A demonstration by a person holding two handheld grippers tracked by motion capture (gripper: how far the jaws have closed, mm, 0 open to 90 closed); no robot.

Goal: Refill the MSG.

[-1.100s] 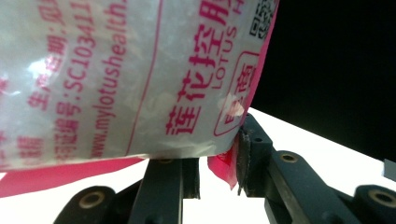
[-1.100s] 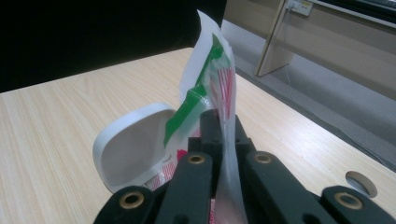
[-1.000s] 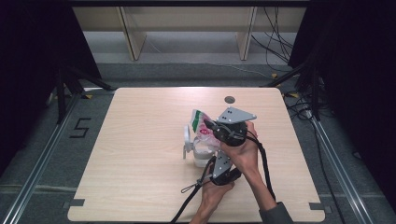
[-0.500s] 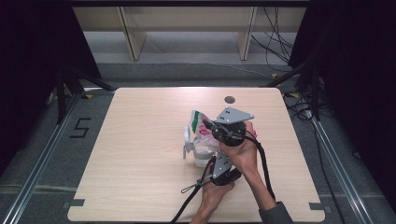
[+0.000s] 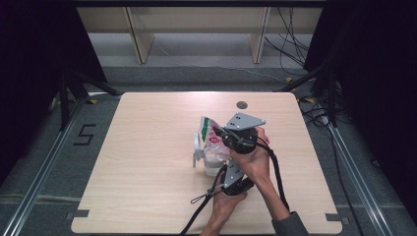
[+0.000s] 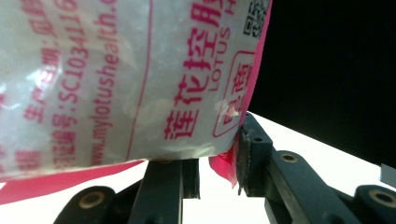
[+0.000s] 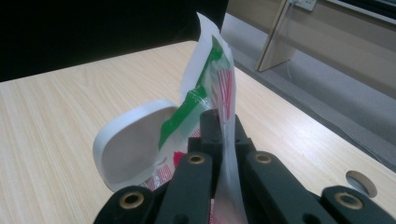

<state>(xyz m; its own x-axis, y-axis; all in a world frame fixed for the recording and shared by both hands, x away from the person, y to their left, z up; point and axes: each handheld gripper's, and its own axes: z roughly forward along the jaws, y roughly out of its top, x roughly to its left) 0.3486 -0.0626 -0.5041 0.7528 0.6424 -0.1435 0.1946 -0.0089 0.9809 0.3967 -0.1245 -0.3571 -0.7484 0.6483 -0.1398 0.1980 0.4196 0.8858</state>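
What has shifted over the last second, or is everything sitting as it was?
Nothing visibly moved. The right gripper stays shut on the upper edge of the bag, the left gripper stays clamped on its lower corner, and the white container remains beside the bag on the table.

Plastic bags: one bag (image 5: 212, 133)
White containers: one container (image 5: 215, 163) with one open lid (image 5: 196, 145)
Grippers: two, left gripper (image 5: 231, 169) and right gripper (image 5: 220, 132)
Holes in bench: one hole (image 5: 241, 104) near far edge

White bag (image 7: 219, 88) pink print, green stripe
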